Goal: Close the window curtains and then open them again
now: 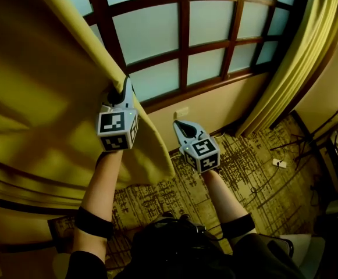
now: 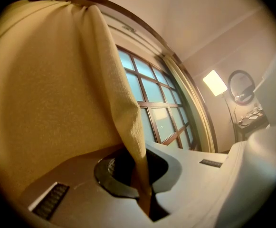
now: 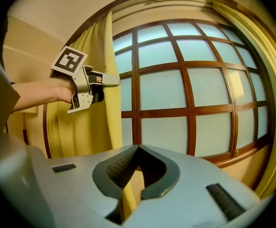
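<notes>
1. two yellow curtains hang at one window (image 1: 180, 34) of frosted panes in dark wooden bars. the left curtain (image 1: 41, 97) reaches part way across the glass, and the right curtain (image 1: 296, 57) is bunched at the far side of the frame.
2. of the two tongs, the left gripper (image 1: 126, 81) has its jaws pinched tight on the left curtain's leading edge, with fabric running down between them.
3. the right gripper (image 1: 177, 124) has its jaws closed together and holds nothing. it is clear of both curtains.
4. a patterned carpet (image 1: 256, 156) lies below.
</notes>
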`<state>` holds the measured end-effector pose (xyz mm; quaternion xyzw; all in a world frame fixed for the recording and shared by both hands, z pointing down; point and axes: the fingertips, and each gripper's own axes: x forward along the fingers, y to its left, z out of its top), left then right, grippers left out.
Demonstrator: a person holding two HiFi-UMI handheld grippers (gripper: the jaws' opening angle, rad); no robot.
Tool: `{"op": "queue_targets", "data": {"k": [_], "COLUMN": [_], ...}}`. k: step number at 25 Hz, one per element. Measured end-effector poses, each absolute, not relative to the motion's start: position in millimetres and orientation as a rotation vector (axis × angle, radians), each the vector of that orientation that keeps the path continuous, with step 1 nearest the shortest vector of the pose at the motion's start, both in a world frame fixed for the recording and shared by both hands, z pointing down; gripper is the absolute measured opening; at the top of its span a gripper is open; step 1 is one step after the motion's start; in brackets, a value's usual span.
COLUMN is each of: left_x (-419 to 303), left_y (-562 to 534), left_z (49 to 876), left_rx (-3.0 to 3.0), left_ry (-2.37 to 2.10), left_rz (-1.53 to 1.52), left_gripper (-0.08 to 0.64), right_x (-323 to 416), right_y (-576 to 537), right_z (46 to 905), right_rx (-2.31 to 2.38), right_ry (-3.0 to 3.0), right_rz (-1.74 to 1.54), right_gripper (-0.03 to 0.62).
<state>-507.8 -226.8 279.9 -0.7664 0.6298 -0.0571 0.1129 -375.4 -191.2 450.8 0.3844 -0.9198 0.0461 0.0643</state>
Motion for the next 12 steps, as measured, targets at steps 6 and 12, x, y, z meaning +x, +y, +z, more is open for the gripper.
{"op": "queue_targets", "data": {"k": [6,12], "left_x": [-515.5,-508.8], "left_y": [-228.8,-225.8], "left_z": [281.0,279.6], "left_rx": [-2.224,-2.264], "left_ry": [1.808,1.803], "left_rz": [-0.152,-0.123], "left_gripper": [0.000,0.000], "right_x": [-387.9,-392.1], "right_y": [-196.2,-200.4], "right_z": [452.4,448.8], "right_rx": [1.159,1.154], "right_ry": [-2.757,-2.736], "right_rz": [0.106,0.104], "right_gripper": [0.000,0.000]}}
